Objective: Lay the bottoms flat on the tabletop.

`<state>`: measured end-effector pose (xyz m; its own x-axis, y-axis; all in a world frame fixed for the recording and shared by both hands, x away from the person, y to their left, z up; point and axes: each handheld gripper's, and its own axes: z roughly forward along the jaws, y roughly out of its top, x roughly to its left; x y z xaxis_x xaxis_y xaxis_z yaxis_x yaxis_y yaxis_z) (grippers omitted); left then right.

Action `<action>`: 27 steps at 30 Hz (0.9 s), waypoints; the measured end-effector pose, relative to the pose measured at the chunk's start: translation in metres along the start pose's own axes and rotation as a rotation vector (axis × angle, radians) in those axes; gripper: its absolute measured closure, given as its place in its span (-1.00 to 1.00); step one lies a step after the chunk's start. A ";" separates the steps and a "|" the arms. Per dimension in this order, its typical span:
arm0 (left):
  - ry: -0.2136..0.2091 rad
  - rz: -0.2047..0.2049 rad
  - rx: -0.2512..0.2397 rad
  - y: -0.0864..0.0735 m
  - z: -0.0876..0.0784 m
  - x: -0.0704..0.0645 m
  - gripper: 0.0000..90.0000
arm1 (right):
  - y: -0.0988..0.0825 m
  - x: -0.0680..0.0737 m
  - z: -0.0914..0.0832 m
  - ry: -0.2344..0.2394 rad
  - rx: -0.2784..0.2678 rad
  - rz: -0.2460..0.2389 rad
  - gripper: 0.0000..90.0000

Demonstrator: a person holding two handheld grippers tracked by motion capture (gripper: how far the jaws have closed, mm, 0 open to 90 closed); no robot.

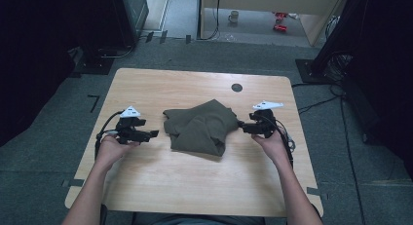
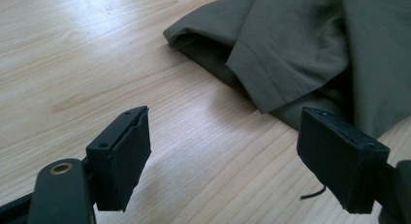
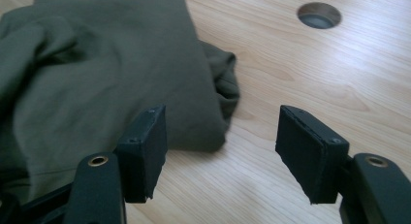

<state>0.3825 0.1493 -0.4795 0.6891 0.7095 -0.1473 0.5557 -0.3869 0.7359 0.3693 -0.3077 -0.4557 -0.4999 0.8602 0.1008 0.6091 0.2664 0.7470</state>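
Folded olive shirt (image 1: 200, 127) sits between the 2 grippers, left gripper (image 1: 155, 133) and right gripper (image 1: 240, 123) both gaping, holding nothing.

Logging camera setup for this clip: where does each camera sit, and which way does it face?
High view: above the person's side, looking forward and down on the table; forearms, left gripper, right gripper.
Left gripper view: rides the left gripper, open jaws toward the olive garment.
Right gripper view: rides the right gripper, open jaws at the garment's edge.
Shared: garment, tabletop.
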 end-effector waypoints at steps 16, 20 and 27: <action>-0.009 0.023 -0.009 0.007 0.004 -0.011 -0.34 | 0.016 0.043 0.009 0.069 -0.014 -0.057 -0.07; -0.016 0.021 -0.019 0.009 0.004 -0.012 -0.29 | 0.018 0.052 0.013 0.089 -0.014 -0.083 -0.04; -0.033 0.028 -0.020 0.015 0.009 -0.015 -0.22 | 0.020 0.057 0.019 0.120 -0.011 -0.076 0.00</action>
<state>0.3842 0.1277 -0.4722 0.7195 0.6787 -0.1476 0.5265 -0.3943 0.7532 0.3646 -0.2455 -0.4473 -0.6151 0.7791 0.1211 0.5598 0.3234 0.7629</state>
